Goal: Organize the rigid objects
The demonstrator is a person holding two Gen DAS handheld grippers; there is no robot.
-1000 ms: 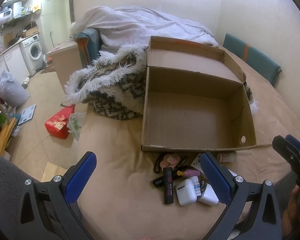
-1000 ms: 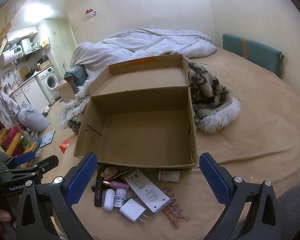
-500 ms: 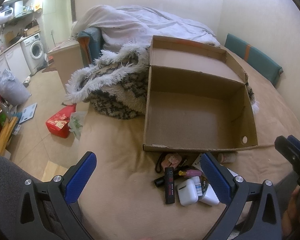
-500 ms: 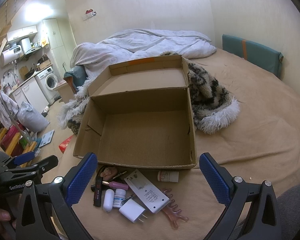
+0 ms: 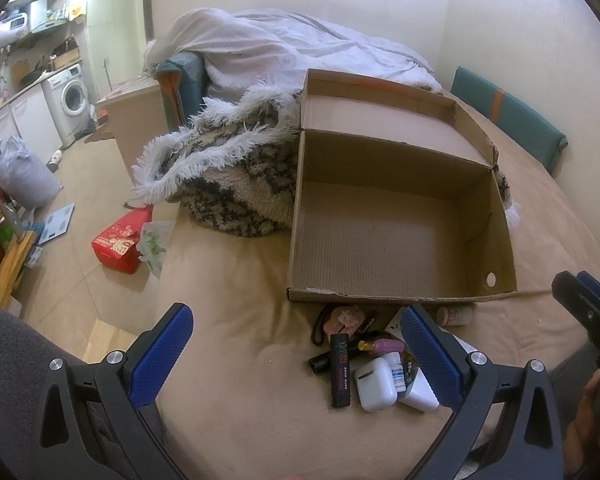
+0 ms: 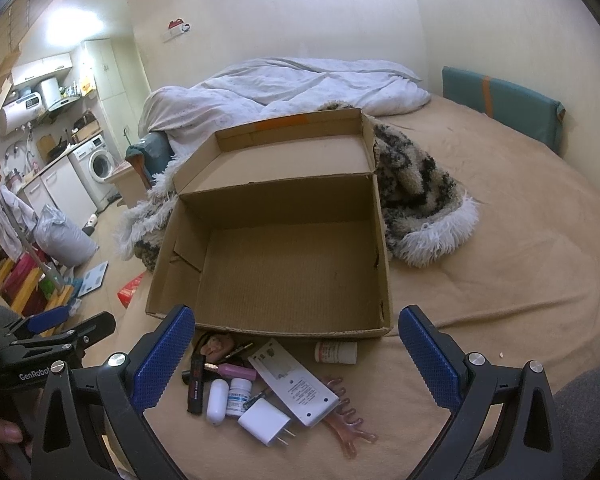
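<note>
An open cardboard box [image 5: 496, 240] [image 6: 384, 280] with nothing in it lies on the tan bed. In front of its near wall sits a pile of small items: a white earbud case [image 5: 375, 383] [image 6: 217, 396], a black tube [image 5: 340, 370] [image 6: 195, 380], a small white bottle [image 5: 396, 366] [image 6: 238, 391], a white charger plug [image 6: 265, 420], a white remote-like slab [image 6: 296, 380], a pink hair claw [image 6: 348, 428] and a pill bottle on its side [image 6: 336, 352]. My left gripper [image 5: 296, 356] hovers open above the pile's left side. My right gripper [image 6: 296, 356] is open over the pile.
A furry patterned throw [image 5: 236, 184] [image 6: 424, 196] lies behind the box, with a white duvet [image 6: 292, 92] farther back. A green cushion [image 6: 500, 108] leans on the right wall. The bed's left edge drops to a floor with a red bag [image 5: 118, 246].
Both views drift only slightly; the left gripper has eased a little left and back. Nothing was taken hold of or moved.
</note>
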